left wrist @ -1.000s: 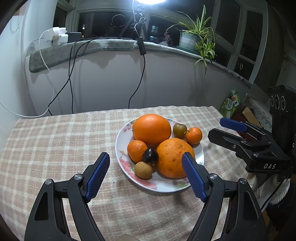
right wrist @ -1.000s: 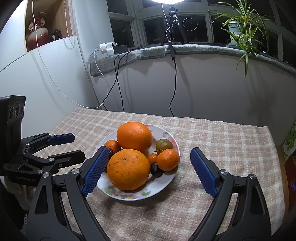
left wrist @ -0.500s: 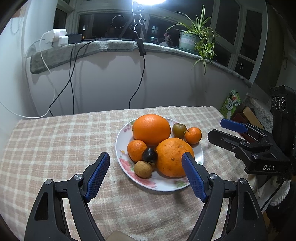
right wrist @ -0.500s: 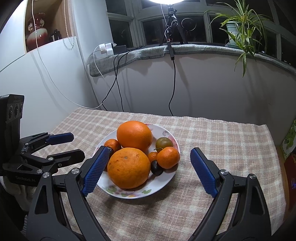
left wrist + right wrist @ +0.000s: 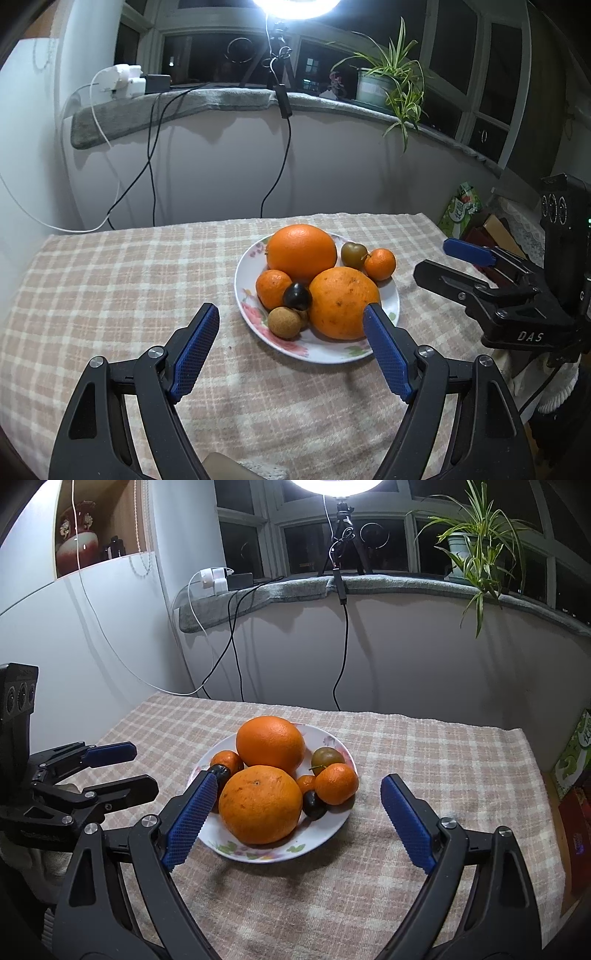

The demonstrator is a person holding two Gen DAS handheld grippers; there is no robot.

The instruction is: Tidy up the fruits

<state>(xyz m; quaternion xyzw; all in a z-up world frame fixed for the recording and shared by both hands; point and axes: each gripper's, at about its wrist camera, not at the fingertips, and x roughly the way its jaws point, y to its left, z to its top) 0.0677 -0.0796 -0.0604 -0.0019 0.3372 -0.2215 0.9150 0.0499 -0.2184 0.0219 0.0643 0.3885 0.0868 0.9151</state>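
A white flowered plate [image 5: 321,350] [image 5: 332,738] sits on the checked tablecloth [image 5: 110,288] and holds several fruits. There are two large oranges [image 5: 301,251] [image 5: 343,302], a mandarin [image 5: 273,288], another mandarin [image 5: 380,264], a dark plum [image 5: 297,296], a brown longan [image 5: 283,322] and a greenish plum [image 5: 352,254]. My left gripper [image 5: 291,325] is open and empty, just in front of the plate. My right gripper [image 5: 299,801] is open and empty, hovering over the plate's near side; it also shows at the right of the left wrist view [image 5: 447,258].
A white wall with a grey-covered sill [image 5: 221,99] stands behind the table, with hanging cables [image 5: 284,147], a charger [image 5: 125,79] and a potted plant [image 5: 388,85]. Boxes [image 5: 461,214] stand past the table's right edge.
Both grippers have drawn back slightly and tilted up, so the plate sits a little farther and lower in both views. Both stay open. The fruits have not moved.
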